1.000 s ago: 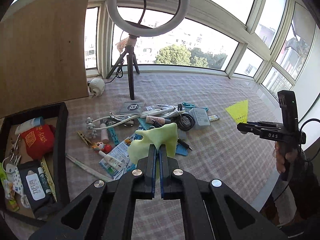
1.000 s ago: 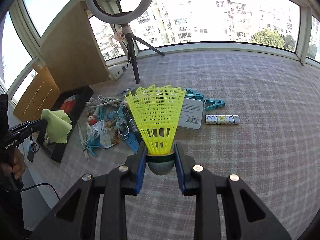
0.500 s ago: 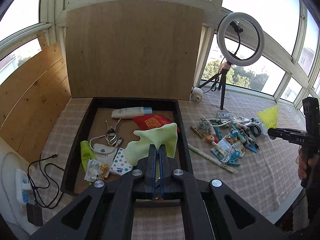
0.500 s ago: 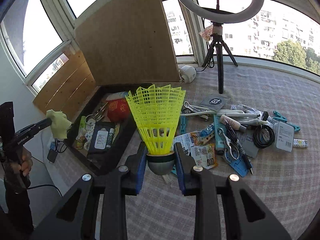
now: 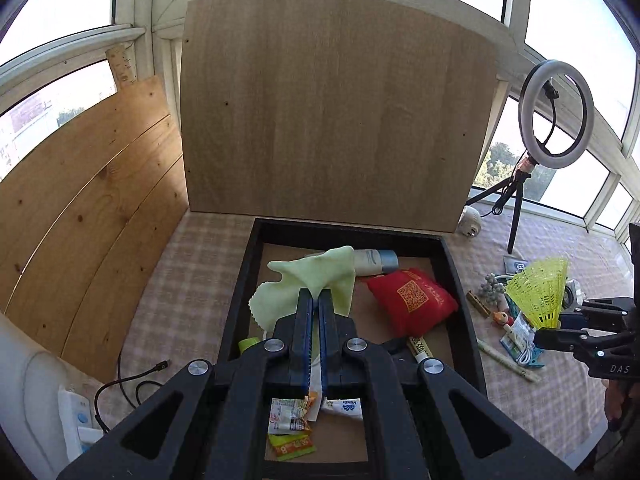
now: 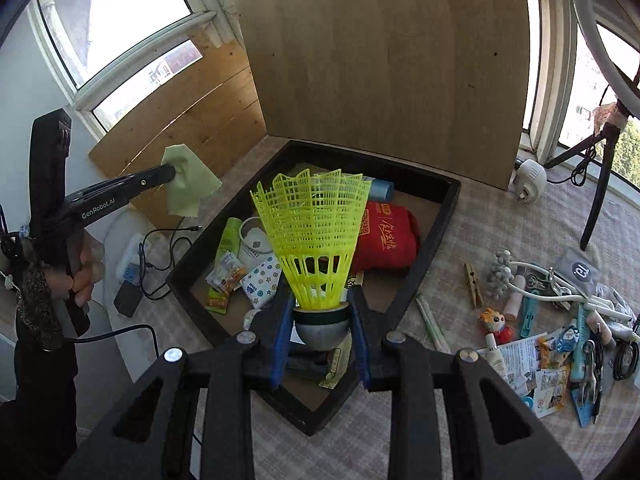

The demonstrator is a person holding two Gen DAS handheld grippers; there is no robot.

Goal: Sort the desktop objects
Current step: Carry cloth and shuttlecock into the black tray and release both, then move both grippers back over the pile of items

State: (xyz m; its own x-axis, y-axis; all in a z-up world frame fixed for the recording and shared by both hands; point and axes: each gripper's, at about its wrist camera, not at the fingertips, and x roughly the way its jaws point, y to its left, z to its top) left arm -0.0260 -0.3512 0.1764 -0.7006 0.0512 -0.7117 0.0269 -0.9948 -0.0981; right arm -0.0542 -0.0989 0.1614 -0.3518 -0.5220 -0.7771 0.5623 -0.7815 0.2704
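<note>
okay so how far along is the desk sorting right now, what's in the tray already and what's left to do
Done: the black tray already holds a red pouch, a tube and some packets. In hand: the left gripper pinches a pale green cloth, and the right gripper clamps a yellow shuttlecock, both near the tray, not yet released. Left: the pile of clutter on the tablecloth beside the tray.

Both wrist views look steeply down, close above black tray [image 5: 456,264] [image 6: 436,232]; both share tray interior.
</note>
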